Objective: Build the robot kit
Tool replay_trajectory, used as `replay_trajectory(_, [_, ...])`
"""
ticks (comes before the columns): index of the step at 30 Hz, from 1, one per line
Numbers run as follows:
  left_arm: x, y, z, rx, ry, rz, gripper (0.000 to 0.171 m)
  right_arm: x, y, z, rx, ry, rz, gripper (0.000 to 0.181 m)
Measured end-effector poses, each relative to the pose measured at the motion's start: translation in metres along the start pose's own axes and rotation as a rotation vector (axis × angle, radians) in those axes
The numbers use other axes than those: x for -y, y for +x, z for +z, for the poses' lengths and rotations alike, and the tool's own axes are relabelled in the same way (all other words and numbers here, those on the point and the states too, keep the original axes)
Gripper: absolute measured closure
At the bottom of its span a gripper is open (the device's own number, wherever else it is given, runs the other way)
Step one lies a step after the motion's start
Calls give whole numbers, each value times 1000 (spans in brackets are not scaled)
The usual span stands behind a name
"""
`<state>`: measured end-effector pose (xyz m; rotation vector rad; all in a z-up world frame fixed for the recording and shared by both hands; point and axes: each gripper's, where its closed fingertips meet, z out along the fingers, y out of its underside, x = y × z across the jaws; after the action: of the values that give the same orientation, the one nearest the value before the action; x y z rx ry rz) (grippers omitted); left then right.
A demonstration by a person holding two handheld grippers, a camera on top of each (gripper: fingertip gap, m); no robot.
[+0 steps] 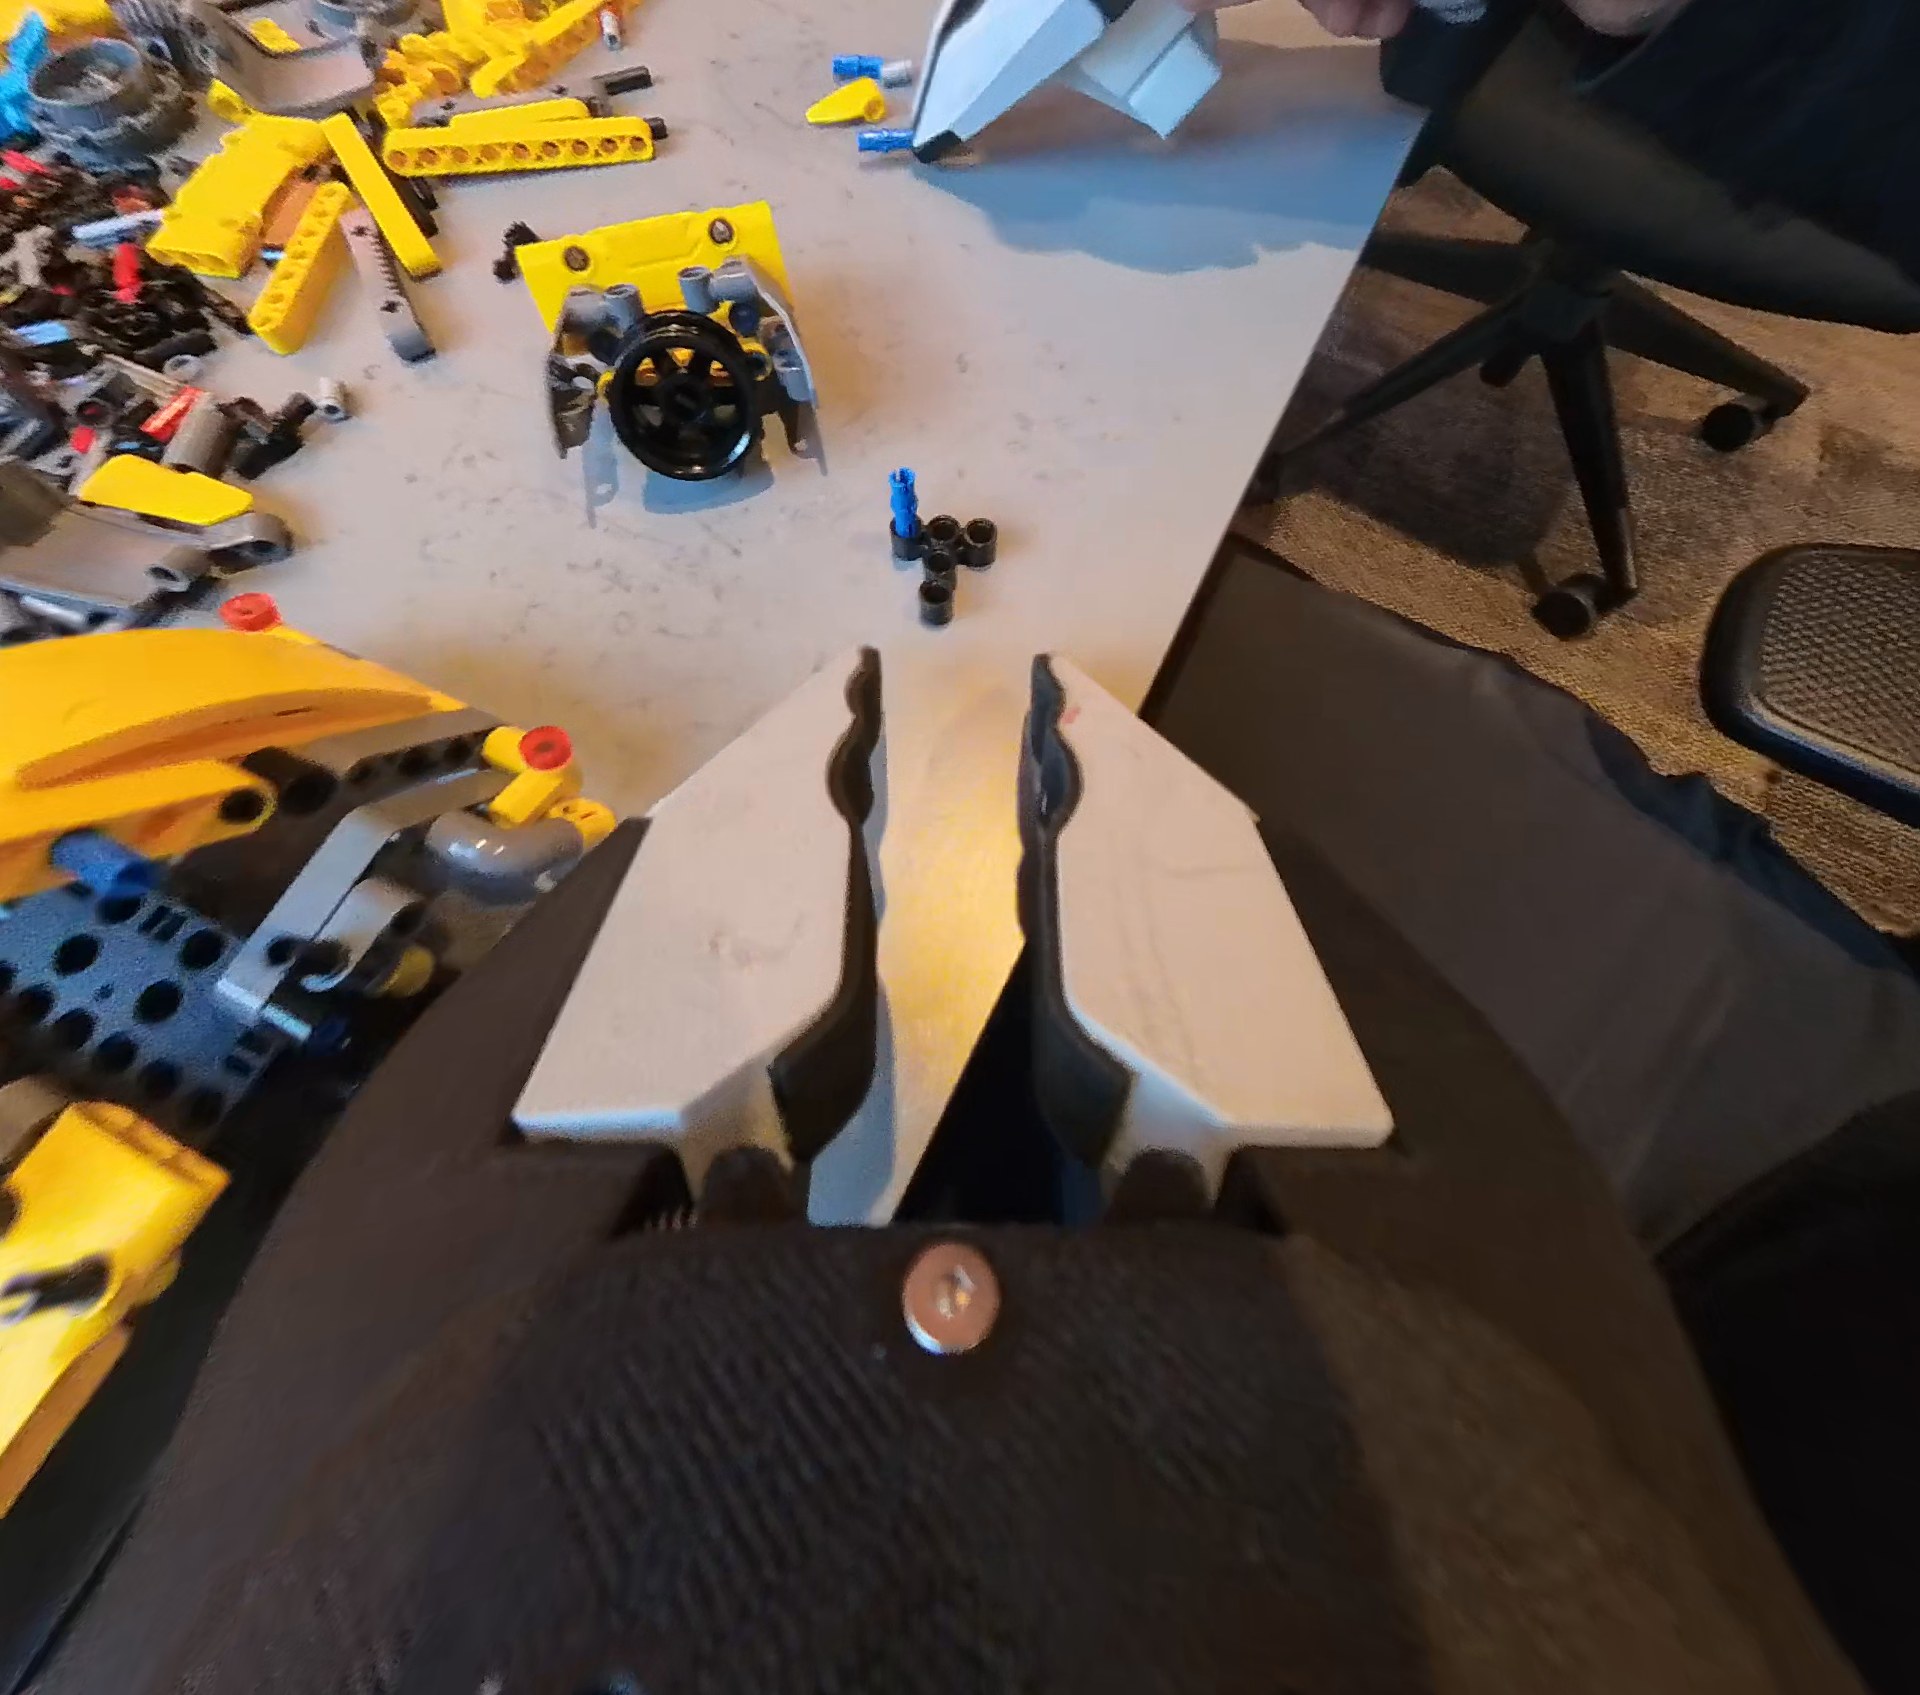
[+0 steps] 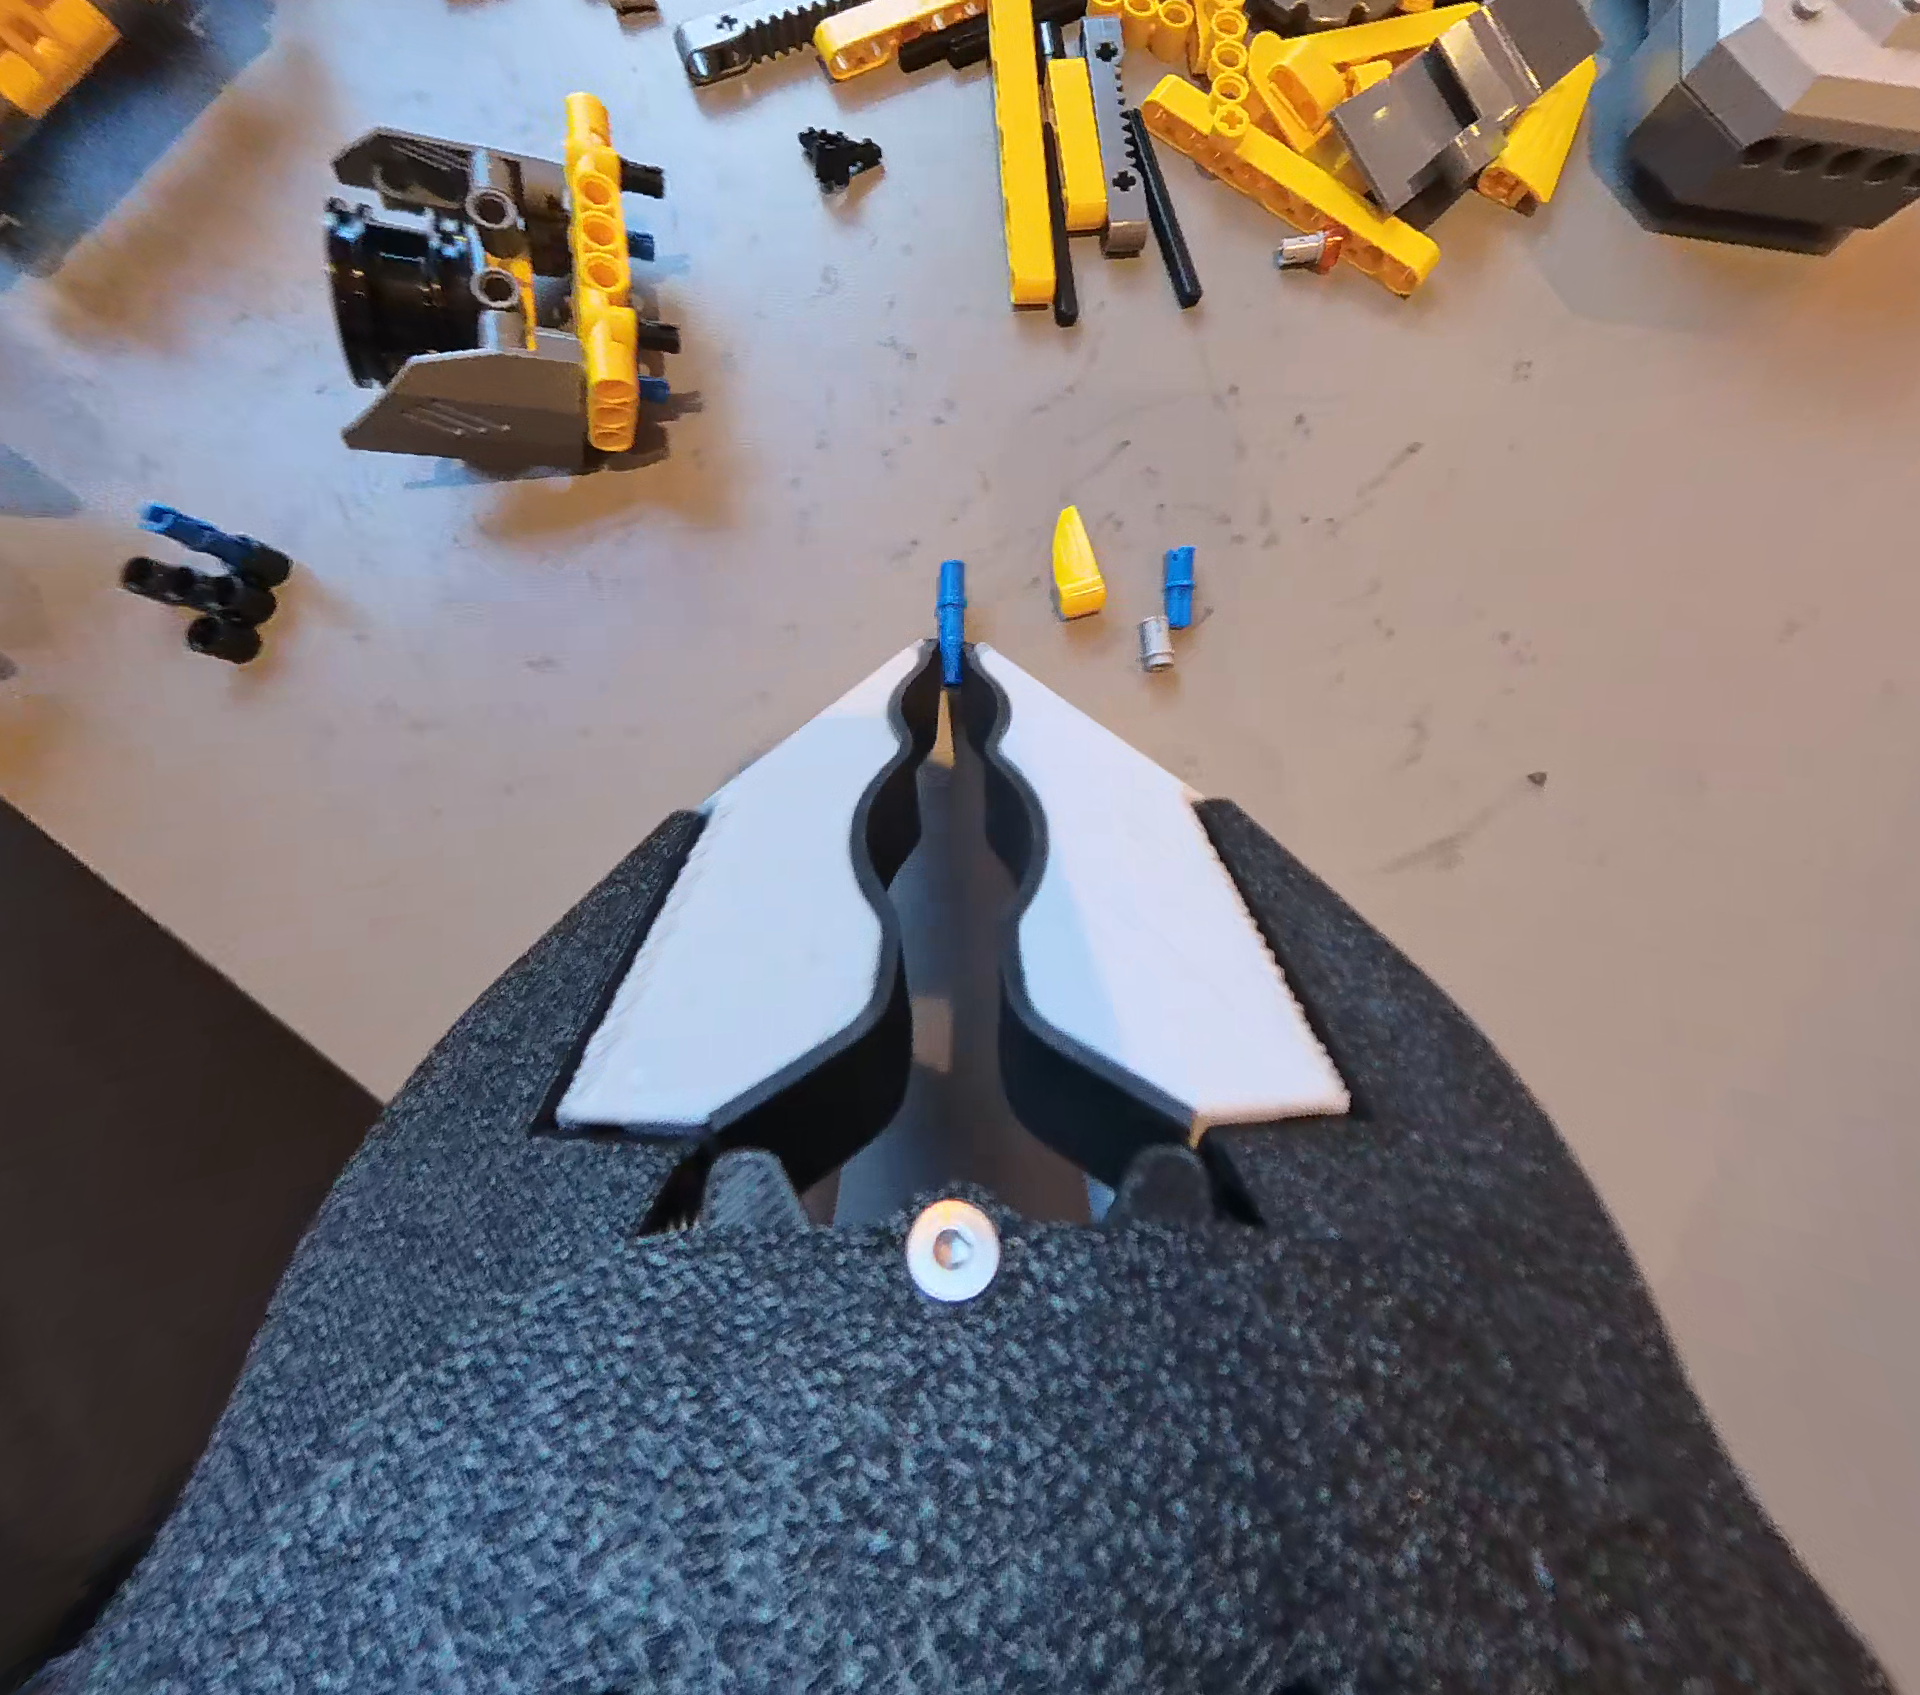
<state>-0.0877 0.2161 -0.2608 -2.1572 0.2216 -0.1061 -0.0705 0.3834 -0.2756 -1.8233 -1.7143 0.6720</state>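
Two tongs differ: your right tongs (image 2: pixel 951 658) pinch a small blue plastic connector pin (image 2: pixel 951 606) at their tips, low over the pale worktop (image 2: pixel 1351 502), while your left tongs (image 1: pixel 956 679) hover narrowly parted, gripping nothing, near a black T-shaped connector (image 1: pixel 940 549).

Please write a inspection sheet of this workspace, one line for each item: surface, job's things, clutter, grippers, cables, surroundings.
Surface: pale table, scuffed with dark marks.
Job's things: blue pin pinched at the tips of the right gripper; second blue pin, yellow wedge piece and small grey bush lie beside it.
Clutter: wheel sub-assembly; black connector with blue pin; pile of yellow beams; grey housing.
Grippers: left gripper open, empty, near the table edge.
Cables: nothing seen.
Surroundings: office chair on carpet.
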Motion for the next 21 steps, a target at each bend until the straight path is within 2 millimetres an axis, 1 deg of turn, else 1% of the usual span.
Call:
replay_trajectory(2, [-1,0,-9,-6,12,14,144,1,-6,-4,6,18,8,178])
replay_trajectory(7, [-9,14,-36,-76,22,65,143,0,-31,-15,43,80,33,178])
replay_trajectory(12, [-27,23,-59,-126,40,64,143,-3,-49,-23,34,116,38,178])
replay_trajectory(15, [-36,17,-68,-105,82,63,143,-2,-56,-27,9,127,27,178])
replay_trajectory(18, [-44,12,-73,-117,87,30,145,5,-65,-31,2,170,28,178])
replay_trajectory(21, [-42,8,-75,-131,109,-2,144,17,-80,-34,38,234,29,178])
